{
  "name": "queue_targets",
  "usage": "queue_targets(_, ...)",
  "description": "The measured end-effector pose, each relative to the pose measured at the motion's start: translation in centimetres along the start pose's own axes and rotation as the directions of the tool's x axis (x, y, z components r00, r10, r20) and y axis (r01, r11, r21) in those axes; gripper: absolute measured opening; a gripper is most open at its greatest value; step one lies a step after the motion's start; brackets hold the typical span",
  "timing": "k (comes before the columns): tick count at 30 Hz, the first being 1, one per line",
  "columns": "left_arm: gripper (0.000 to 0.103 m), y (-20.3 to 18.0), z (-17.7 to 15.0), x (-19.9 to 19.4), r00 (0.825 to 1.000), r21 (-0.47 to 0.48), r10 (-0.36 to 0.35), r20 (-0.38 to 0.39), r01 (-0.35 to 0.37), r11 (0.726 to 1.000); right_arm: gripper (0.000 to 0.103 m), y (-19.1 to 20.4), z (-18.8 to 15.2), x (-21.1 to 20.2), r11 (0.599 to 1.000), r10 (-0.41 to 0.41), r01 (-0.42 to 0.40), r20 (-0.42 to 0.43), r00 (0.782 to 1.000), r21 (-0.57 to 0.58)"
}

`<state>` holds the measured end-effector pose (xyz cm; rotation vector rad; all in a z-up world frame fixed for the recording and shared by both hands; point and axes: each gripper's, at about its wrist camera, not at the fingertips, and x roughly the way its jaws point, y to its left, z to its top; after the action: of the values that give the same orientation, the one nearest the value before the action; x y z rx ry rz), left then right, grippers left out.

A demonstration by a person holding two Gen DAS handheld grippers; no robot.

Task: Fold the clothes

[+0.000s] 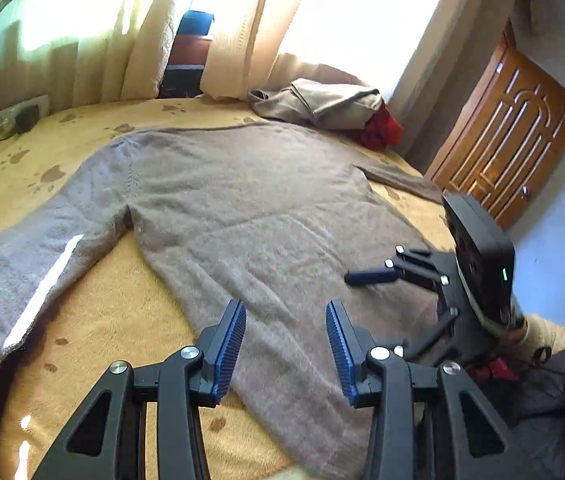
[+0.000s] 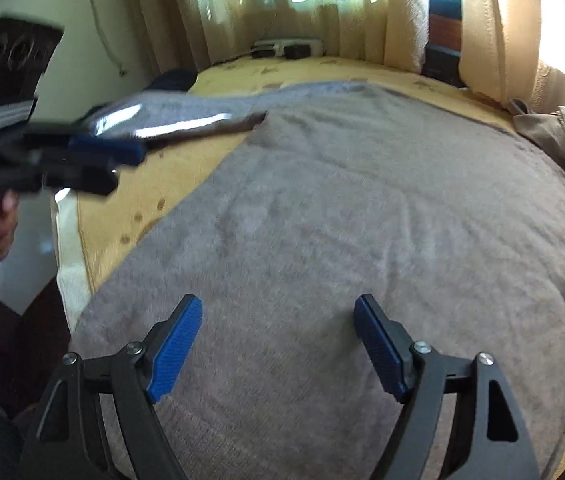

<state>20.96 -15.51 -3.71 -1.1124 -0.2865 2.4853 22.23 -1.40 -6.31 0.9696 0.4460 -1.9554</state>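
Note:
A grey-brown knit sweater [image 1: 242, 200] [image 2: 362, 200] lies spread flat on the bed. One sleeve [image 1: 42, 248] stretches out to the left and the other sleeve [image 1: 398, 176] to the right. My left gripper [image 1: 286, 344] hovers over the sweater's near hem, jaws apart with nothing between them. It shows blurred at the left of the right wrist view [image 2: 110, 166], near the bed's side. My right gripper [image 2: 278, 344] stands wide open above the sweater's body, its pads off the cloth. In the left wrist view one of its fingers [image 1: 370, 278] reaches in from the right.
A yellow paw-print blanket [image 1: 94, 320] covers the bed. Folded beige clothes [image 1: 322, 104] and a red item [image 1: 382, 128] lie at the far corner. A power strip [image 1: 10, 120] sits by the curtains [image 1: 234, 40]. A wooden door [image 1: 514, 140] stands at the right.

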Motion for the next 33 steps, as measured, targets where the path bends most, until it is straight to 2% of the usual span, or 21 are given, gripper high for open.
queue_targets(1, 0.043, 0.0, 0.4, 0.7, 1.000, -0.016, 0.004, 0.025, -0.003, 1.000, 0.082, 0.9, -0.7, 0.0, 0.998, -0.039, 0.038, -0.007, 0.999, -0.056)
queue_targets(4, 0.043, -0.7, 1.7, 3.4, 0.997, -0.024, 0.030, 0.066, -0.028, 0.999, 0.084, 1.3, -2.6, -1.4, 0.997, -0.038, 0.036, -0.018, 0.999, -0.069)
queue_targets(6, 0.043, -1.3, 1.9, 5.7, 0.999, -0.008, 0.042, 0.020, -0.042, 0.999, 0.085, 1.1, -3.9, -2.3, 0.997, -0.025, 0.025, -0.003, 1.000, -0.073)
queue_targets(9, 0.043, -2.1, 0.1, 8.5, 0.987, 0.089, 0.100, -0.126, -0.089, 0.992, 0.085, 0.8, -5.6, -3.7, 0.997, -0.010, 0.011, 0.017, 1.000, -0.076)
queue_targets(12, 0.046, -3.5, -2.3, 7.7, 0.979, 0.264, 0.178, -0.100, -0.146, 0.953, 0.085, 0.3, -6.8, -4.9, 0.996, 0.024, -0.023, 0.012, 1.000, -0.088)
queue_targets(14, 0.060, -3.8, -3.1, 7.0, 0.972, 0.302, 0.208, -0.109, -0.167, 0.938, 0.085, -0.5, -6.7, -5.5, 0.996, 0.061, -0.061, -0.010, 0.998, -0.068)
queue_targets(17, 0.067, -3.0, -3.3, 6.3, 0.972, 0.270, 0.189, -0.138, -0.147, 0.952, 0.085, -4.4, -5.6, -7.1, 0.995, 0.039, -0.043, 0.051, 0.998, 0.084)
queue_targets(19, 0.067, -2.6, -3.5, 6.0, 0.976, 0.259, 0.168, -0.139, -0.128, 0.957, 0.085, -7.7, -4.8, -8.1, 0.982, -0.045, 0.026, 0.103, 0.994, 0.187)
queue_targets(21, 0.067, -2.7, -3.7, 6.0, 0.974, 0.272, 0.178, -0.139, -0.136, 0.953, 0.085, -10.9, -3.9, -7.9, 0.963, -0.118, 0.088, 0.104, 0.988, 0.255)
queue_targets(24, 0.069, -2.8, -4.0, 5.8, 0.973, 0.280, 0.187, -0.136, -0.144, 0.949, 0.085, -13.0, -4.5, -6.4, 0.958, -0.127, 0.120, 0.012, 0.992, 0.262)
queue_targets(27, 0.070, -2.3, -4.5, 5.2, 0.977, 0.265, 0.172, -0.124, -0.135, 0.955, 0.085, -11.4, -6.3, -6.7, 0.974, -0.192, 0.197, -0.054, 0.980, 0.108)
queue_targets(33, 0.072, -1.9, -3.8, 4.9, 0.976, 0.249, 0.144, -0.163, -0.101, 0.963, 0.088, -11.7, -8.8, -8.6, 0.981, -0.163, 0.166, -0.035, 0.986, 0.098)
